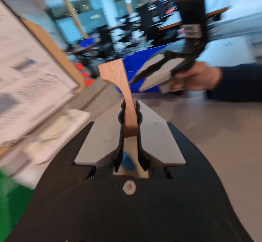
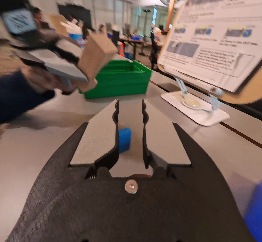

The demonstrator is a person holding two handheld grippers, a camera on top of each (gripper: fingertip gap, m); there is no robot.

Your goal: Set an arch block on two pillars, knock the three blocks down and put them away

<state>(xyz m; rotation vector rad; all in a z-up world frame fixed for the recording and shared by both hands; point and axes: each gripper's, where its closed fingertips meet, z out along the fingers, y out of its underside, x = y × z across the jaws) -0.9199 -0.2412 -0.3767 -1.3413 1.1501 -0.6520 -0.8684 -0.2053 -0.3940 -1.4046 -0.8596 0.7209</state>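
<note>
My left gripper (image 1: 130, 103) is shut on a brown wooden arch block (image 1: 120, 82) and holds it upright above the grey table (image 1: 198, 121). The block sticks up and forward out of the pads. The right wrist view shows the same arch block (image 2: 96, 59) held in the left gripper (image 2: 85, 73) at the upper left, in the air. My right gripper (image 2: 130, 103) is open and holds nothing. A blue block (image 2: 124, 139) lies on the table beneath its fingers. The left wrist view shows the right gripper (image 1: 136, 84), open, to the right of the arch block.
A green bin (image 2: 120, 82) stands on the table ahead of the right gripper. A blue bin (image 1: 136, 67) stands behind the arch block in the left wrist view. A poster board on a white stand (image 2: 198, 107) is at the right; the same board (image 1: 28, 79) shows at the left in the left wrist view. One gripper's finger ends stand about 7 cm off the other's.
</note>
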